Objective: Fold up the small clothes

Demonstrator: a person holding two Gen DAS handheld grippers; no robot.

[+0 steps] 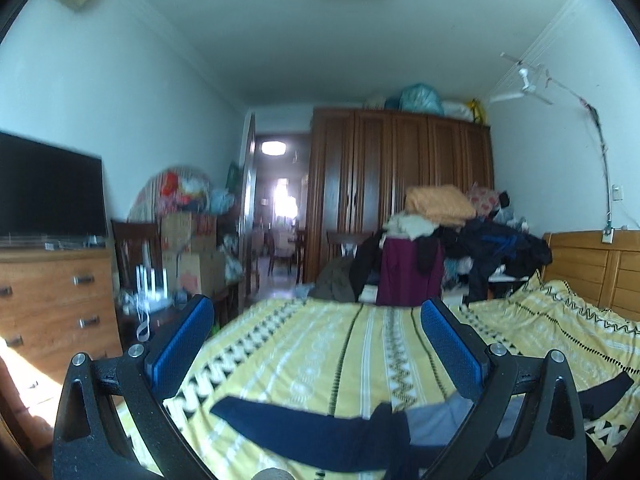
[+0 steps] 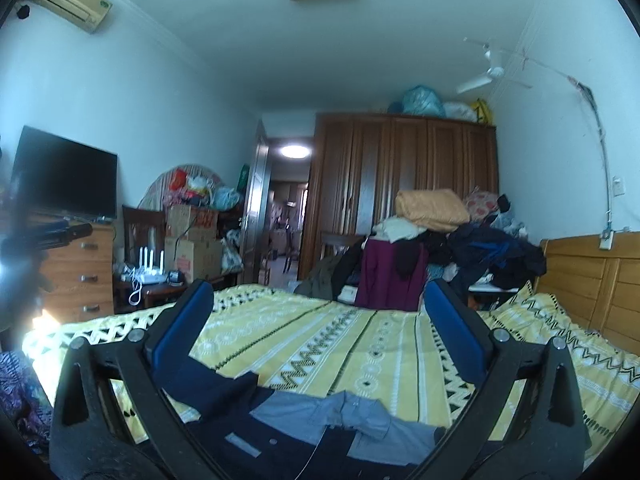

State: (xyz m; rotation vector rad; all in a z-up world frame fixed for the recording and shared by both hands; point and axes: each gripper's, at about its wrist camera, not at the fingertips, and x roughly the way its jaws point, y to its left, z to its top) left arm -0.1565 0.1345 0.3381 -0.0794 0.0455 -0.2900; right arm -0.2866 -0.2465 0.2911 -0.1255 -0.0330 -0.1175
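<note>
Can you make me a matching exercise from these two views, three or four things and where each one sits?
Things:
1. navy garment
2. orange blanket
3. television
4. blue bag

Places:
A. on top of the wardrobe
B. on the clothes pile
C. spread on the yellow bedspread
D. on the wooden dresser

Pairs: 1-C, 2-B, 3-D, 4-A
</note>
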